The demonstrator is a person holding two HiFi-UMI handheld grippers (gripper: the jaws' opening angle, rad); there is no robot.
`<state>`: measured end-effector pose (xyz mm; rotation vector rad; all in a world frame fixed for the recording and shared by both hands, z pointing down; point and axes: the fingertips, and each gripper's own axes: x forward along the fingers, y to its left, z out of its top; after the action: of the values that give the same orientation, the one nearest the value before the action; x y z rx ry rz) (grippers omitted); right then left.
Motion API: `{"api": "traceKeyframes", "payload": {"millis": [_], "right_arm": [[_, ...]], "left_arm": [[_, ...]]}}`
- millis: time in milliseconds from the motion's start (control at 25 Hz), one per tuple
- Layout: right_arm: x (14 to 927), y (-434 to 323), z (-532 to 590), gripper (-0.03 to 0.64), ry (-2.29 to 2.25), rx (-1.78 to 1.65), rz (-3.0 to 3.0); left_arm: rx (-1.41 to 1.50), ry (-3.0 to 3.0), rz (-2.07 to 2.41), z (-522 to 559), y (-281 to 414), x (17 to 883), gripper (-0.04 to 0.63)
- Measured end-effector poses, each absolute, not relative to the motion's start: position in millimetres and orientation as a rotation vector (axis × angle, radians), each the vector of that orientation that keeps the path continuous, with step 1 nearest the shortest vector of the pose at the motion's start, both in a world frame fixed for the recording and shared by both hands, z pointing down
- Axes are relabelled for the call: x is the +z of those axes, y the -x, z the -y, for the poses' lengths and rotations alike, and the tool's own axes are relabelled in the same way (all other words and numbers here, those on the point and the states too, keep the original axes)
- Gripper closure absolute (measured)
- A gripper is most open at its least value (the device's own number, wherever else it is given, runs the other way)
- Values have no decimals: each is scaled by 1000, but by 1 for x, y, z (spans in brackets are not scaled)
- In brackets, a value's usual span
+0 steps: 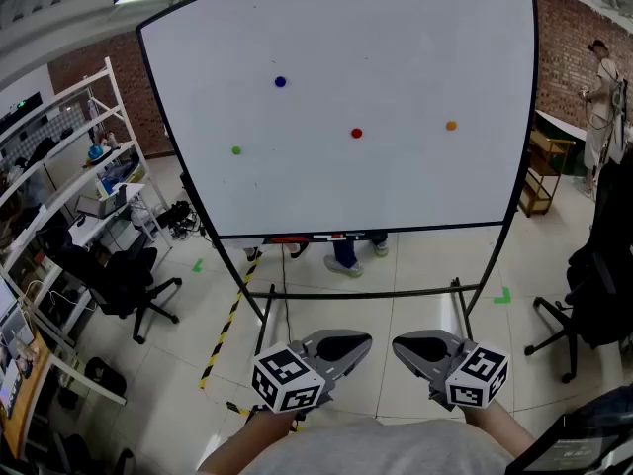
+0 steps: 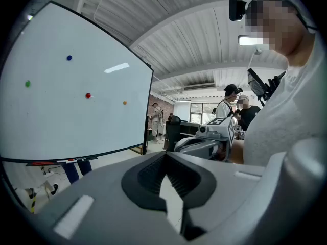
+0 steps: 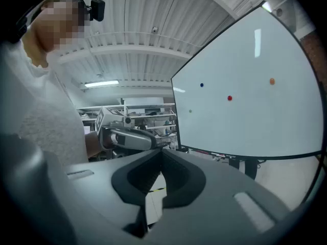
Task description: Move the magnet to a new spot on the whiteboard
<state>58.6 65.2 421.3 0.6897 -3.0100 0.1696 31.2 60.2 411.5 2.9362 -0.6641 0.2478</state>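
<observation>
A large whiteboard (image 1: 396,47) on a wheeled stand faces me. It carries several small round magnets: blue (image 1: 280,82), red (image 1: 356,133), orange (image 1: 451,125) and green (image 1: 235,150). The same magnets show in the left gripper view, red (image 2: 88,95) among them, and in the right gripper view, red (image 3: 229,98) too. My left gripper (image 1: 364,343) and right gripper (image 1: 400,345) hang low near my body, well short of the board, tips turned toward each other. Both are shut, with nothing between the jaws (image 2: 164,155) (image 3: 161,151).
A marker ledge (image 1: 307,237) runs along the board's bottom edge, and someone's legs (image 1: 346,255) show behind it. A black office chair (image 1: 129,275) and shelves (image 1: 59,186) stand at the left. Another black chair (image 1: 593,295) and a person (image 1: 601,77) are at the right. Yellow-black tape (image 1: 226,330) crosses the floor.
</observation>
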Motion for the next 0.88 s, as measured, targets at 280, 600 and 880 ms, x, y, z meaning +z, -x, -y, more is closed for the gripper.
{"api": "traceKeyframes", "payload": {"millis": [280,600,880], "right_arm": [[434,-79,-55,612,-721,208,3000],[442,-61,-27,612,-657,217,3007],[442,-26,55,612,-638,239,3010]], "left_arm": [[240,-2923,680,-52,-41,420,614],[222,-2915,697,-23,-26,427,614],[204,-2906,691,64,6,431,614]]}}
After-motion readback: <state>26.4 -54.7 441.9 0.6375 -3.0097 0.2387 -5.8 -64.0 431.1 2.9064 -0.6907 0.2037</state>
